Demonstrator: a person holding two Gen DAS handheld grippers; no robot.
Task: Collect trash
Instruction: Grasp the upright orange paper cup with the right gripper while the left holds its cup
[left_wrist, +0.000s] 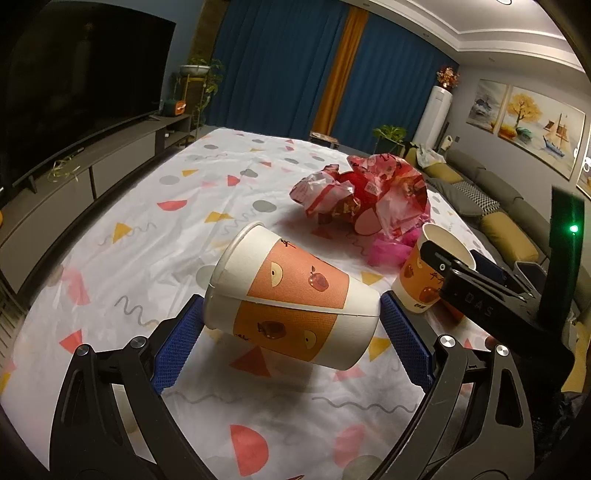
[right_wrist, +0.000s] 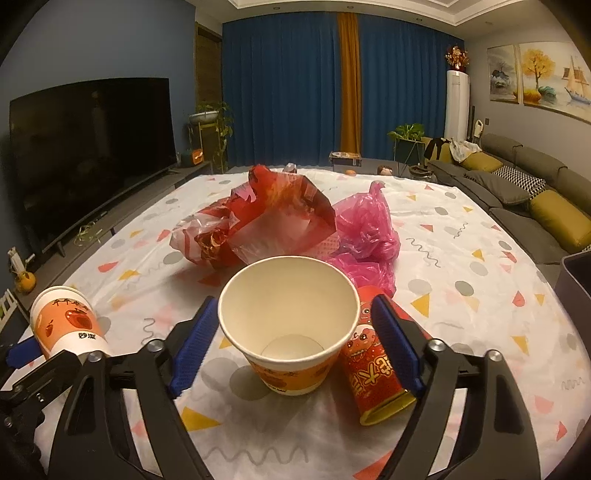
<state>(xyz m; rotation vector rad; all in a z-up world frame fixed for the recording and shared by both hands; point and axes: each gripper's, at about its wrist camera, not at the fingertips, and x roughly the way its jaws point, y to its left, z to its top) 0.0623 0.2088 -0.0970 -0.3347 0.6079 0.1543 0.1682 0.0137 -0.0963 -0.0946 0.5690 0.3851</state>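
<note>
Only the right wrist view shows the red printed carton lying on its side just right of the upright paper cup, whose empty white inside faces the camera. The right gripper stands apart, its ribbed blue pads flanking that cup without pressing it. The left wrist view shows the left gripper clamped on a second paper cup, held sideways above the bench with its patterned cloth. Crumpled red plastic wrapping and a pink plastic bag sit behind; the bag is mostly hidden in the left view.
</note>
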